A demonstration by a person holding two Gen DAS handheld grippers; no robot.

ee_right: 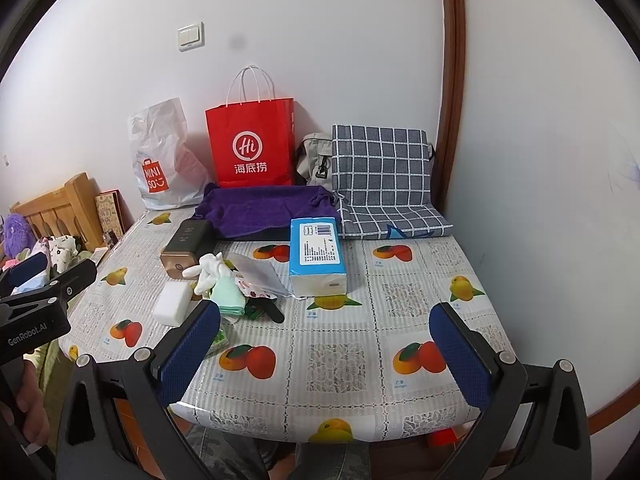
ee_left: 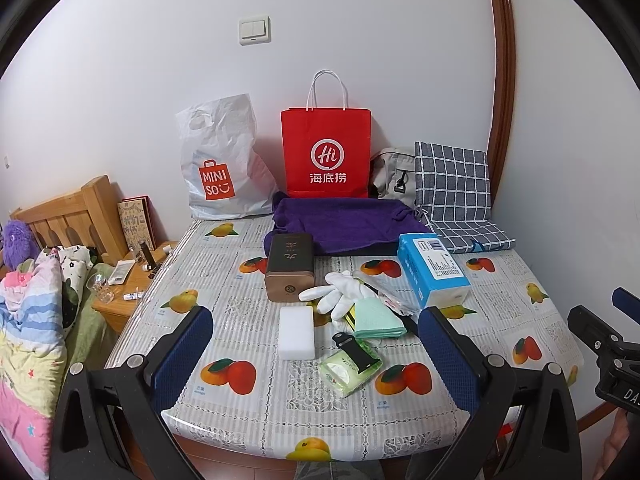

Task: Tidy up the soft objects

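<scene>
At the far left of the left wrist view, a bed with a pastel striped quilt [ee_left: 28, 320] lies beside a wooden nightstand [ee_left: 120, 300]. The tabletop [ee_left: 280, 392], covered in a glossy fruit-print cloth, fills the middle of both views.

The left gripper [ee_left: 316, 344] hangs over the near edge of the tabletop in the lower part of its view, its blue-padded jaws spread wide and grasping nothing. Between them, towards the centre of the frame, sits the clutter of soft things: a white rectangular sponge block [ee_left: 296, 332], a pair of white fabric gloves [ee_left: 338, 294] just right of it, a folded mint-green cloth [ee_left: 376, 318] touching the gloves, and a green packet of wet wipes [ee_left: 350, 370] below, with a black strap [ee_left: 356, 350] lying across it. Left of the gloves stands a dark brown tin box [ee_left: 290, 266].

Further right is a blue-and-white pack of tissues [ee_left: 434, 274]. Behind, at the back of the tabletop, a white plastic shopping bag [ee_left: 218, 160], a red paper carrier bag [ee_left: 326, 152], a folded purple towel [ee_left: 344, 226] and a grey-blue checked cushion [ee_left: 456, 192] line the wall.

The right gripper [ee_right: 324, 344] is likewise released, jaws wide apart over the near right part of the tabletop, well clear of the tissues.
</scene>
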